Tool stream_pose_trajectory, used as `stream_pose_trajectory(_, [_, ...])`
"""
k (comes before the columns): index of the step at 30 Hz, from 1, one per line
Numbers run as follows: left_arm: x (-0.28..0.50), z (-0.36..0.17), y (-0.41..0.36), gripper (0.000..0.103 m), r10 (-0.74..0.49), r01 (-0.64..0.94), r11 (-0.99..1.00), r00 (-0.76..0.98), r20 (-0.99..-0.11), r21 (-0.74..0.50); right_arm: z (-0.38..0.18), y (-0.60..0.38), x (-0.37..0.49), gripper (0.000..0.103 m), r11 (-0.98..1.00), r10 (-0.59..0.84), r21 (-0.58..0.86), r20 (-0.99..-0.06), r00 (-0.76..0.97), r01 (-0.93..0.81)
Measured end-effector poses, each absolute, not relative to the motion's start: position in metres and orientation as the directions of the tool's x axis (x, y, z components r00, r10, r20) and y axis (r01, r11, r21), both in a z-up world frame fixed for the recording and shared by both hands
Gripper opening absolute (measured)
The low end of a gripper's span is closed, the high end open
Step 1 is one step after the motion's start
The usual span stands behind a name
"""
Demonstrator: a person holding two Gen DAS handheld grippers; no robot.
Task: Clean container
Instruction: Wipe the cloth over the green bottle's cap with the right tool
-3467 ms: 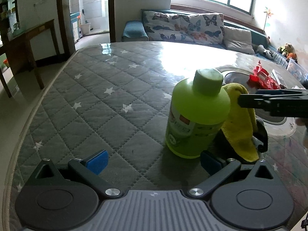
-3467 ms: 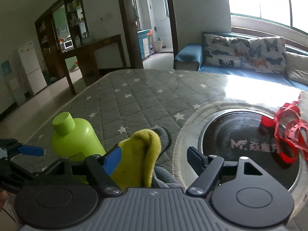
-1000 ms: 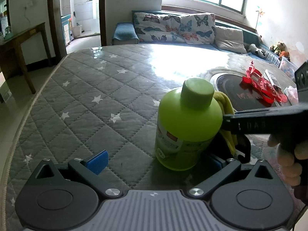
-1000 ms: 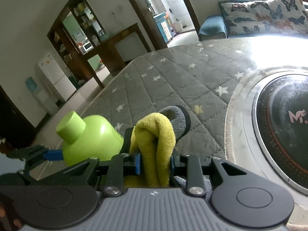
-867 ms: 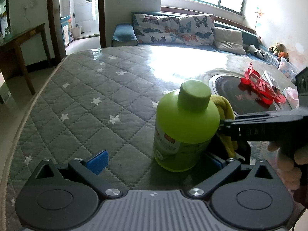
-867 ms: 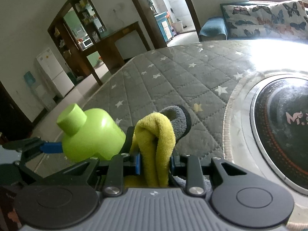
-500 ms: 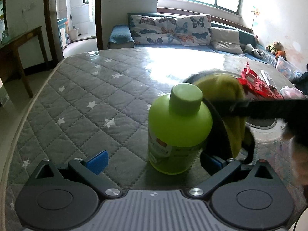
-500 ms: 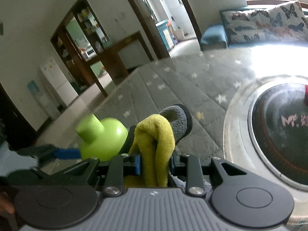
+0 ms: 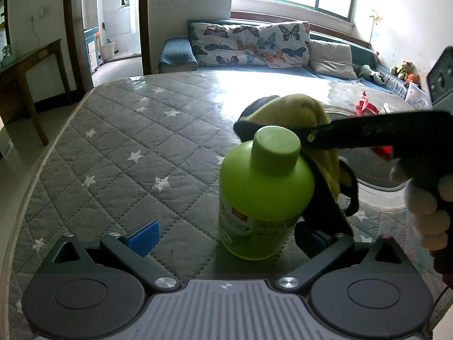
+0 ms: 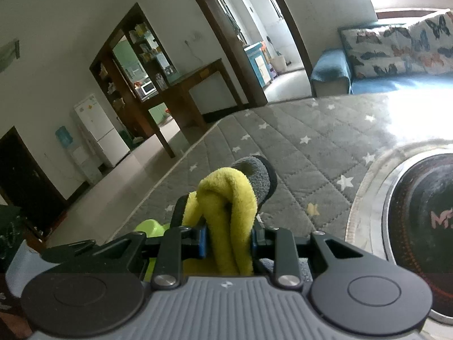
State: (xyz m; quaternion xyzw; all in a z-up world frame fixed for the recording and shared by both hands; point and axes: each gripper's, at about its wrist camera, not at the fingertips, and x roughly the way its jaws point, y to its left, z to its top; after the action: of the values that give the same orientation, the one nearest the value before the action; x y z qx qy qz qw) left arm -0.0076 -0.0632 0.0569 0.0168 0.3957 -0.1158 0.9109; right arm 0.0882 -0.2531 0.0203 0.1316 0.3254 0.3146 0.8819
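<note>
Now we see the lime-green plastic bottle [image 9: 263,192] upright on the grey star-quilted tabletop [image 9: 119,153], between our left gripper's [image 9: 226,233] wide-open jaws. Our right gripper [image 10: 228,239] jaws pinch a yellow-and-grey cloth [image 10: 229,198] beside its cap.

I am in a home living room: a sofa [image 9: 254,56] with butterfly cushions [image 9: 249,44], soft toys [image 9: 405,70], a wooden side table [image 10: 195,85], and a fridge [image 10: 99,130].

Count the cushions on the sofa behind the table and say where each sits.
3: two butterfly-print cushions, one at the sofa's left, one beside it in the middle, and a plain white cushion to their right. More may be hidden past the picture's right side.
</note>
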Motion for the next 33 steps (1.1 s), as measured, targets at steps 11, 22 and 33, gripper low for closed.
stream_pose_trajectory(11, [-0.011,0.059,-0.059,0.103,-0.199,0.220,0.973,0.663,-0.722,-0.066,-0.022,-0.255,0.101,0.027,0.752,0.659,0.495,-0.545,0.518,-0.436])
stream_pose_trajectory(22, [-0.023,0.062,-0.052,0.103,-0.194,0.212,0.975,0.669,-0.718,-0.066,-0.025,-0.252,0.079,0.027,0.779,0.626,0.427,-0.577,0.525,-0.459])
stream_pose_trajectory(33, [-0.027,0.064,-0.053,0.103,-0.244,0.247,0.964,0.676,-0.695,-0.098,-0.016,-0.248,0.049,0.026,0.777,0.627,0.406,-0.562,0.538,-0.481])
